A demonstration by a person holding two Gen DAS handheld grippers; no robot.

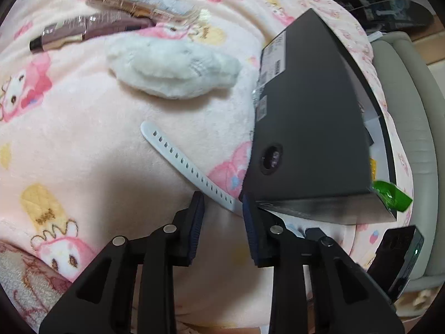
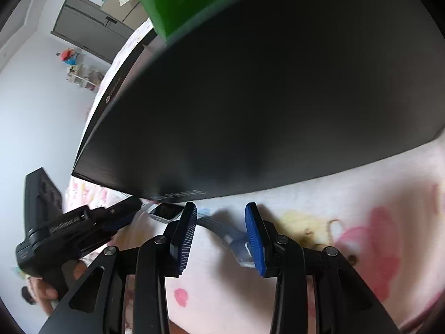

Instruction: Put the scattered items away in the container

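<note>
Left gripper (image 1: 222, 217) hangs open over the pink blanket (image 1: 83, 139), its right finger against the near corner of the black box (image 1: 311, 128), and the white watch strap (image 1: 180, 161) runs up to its gap. Farther off lie a plush toy (image 1: 172, 66) and cosmetic tubes (image 1: 91, 29), with open blanket on the left. Right gripper (image 2: 221, 228) is open too, beside the box's near edge, the watch (image 2: 165, 212) just left.

One tall black cardboard box (image 1: 311, 128) on the pink cartoon-print blanket (image 1: 83, 144). One white plush toy (image 1: 172, 69). One smartwatch with a pale grey perforated strap (image 1: 183, 164). Two brown tube-shaped cosmetics (image 1: 91, 29), one clear-wrapped packet (image 1: 141, 2) over them. One green wrapper (image 1: 392, 194) at the box's corner.
</note>
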